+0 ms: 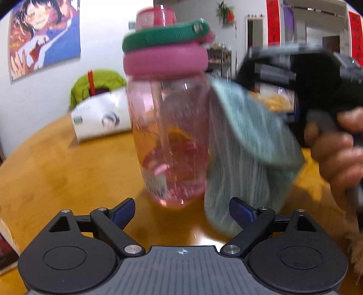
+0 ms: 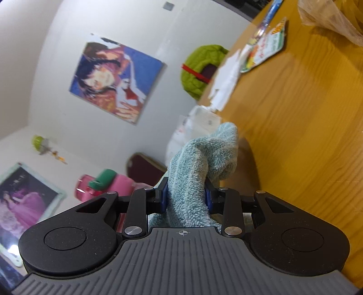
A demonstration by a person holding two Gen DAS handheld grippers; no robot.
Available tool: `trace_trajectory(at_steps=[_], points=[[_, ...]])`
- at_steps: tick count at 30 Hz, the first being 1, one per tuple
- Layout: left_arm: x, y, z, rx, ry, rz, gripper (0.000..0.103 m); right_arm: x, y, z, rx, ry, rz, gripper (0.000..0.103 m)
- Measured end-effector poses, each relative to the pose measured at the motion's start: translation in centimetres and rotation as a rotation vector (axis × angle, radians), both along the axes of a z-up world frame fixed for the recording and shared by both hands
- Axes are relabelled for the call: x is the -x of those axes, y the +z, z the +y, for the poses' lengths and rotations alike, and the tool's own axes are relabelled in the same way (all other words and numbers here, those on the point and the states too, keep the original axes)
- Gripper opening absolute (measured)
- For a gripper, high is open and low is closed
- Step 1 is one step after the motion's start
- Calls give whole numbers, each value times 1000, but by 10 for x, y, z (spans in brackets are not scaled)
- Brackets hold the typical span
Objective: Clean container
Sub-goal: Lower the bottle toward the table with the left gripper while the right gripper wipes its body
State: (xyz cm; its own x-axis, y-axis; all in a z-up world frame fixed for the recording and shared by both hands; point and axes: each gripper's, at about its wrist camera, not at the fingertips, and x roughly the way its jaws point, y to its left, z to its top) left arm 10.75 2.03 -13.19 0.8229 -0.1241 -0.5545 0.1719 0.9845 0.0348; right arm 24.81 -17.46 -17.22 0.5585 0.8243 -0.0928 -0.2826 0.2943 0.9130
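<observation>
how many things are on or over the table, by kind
bottles: 1, pink bottle
cloths: 1, light blue cloth
tongs: 2, left tongs open, right tongs shut on the cloth
white paper bags: 1
snack packets: 1
total: 6

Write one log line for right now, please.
left tool open | right tool holds towel | towel against bottle

A round wooden surface [image 1: 56, 172] with a glossy orange-brown top fills the foreground. Behind it stands a white wall [image 1: 99, 34] carrying an anime poster [image 1: 44, 34]. A lime-green padded chair [image 1: 95, 87] sits at the surface's far edge. Red banners [image 1: 273, 21] flank a doorway [image 1: 255, 34] at the far right; a second framed picture [image 2: 25, 199] hangs elsewhere.
</observation>
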Motion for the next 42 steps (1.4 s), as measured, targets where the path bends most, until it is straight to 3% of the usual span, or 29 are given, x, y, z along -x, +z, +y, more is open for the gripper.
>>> trace_trajectory(at_steps=[4,6,16,20,22,28,37,42], points=[[3,-6,-4,-15,5,73,101,-3,-4,-6,-170,29,-7,36],[3,-7,-2,-7,5,79,103,-5,-6,-7,-186,39,18,36],[2,-8,2,21,3,99,103,-4,-4,4,-47,54,44,36],[2,-7,1,21,3,98,103,-13,-12,13,156,53,161,36],[1,-8,1,21,3,98,103,-14,-14,16,200,49,176,36],[-2,-12,2,22,3,96,103,-8,-5,4,55,43,66,36],[-4,-12,0,22,3,95,103,-6,-3,2,38,42,71,37],[-4,-12,-1,22,3,95,103,-2,0,-7,-59,34,30,37]])
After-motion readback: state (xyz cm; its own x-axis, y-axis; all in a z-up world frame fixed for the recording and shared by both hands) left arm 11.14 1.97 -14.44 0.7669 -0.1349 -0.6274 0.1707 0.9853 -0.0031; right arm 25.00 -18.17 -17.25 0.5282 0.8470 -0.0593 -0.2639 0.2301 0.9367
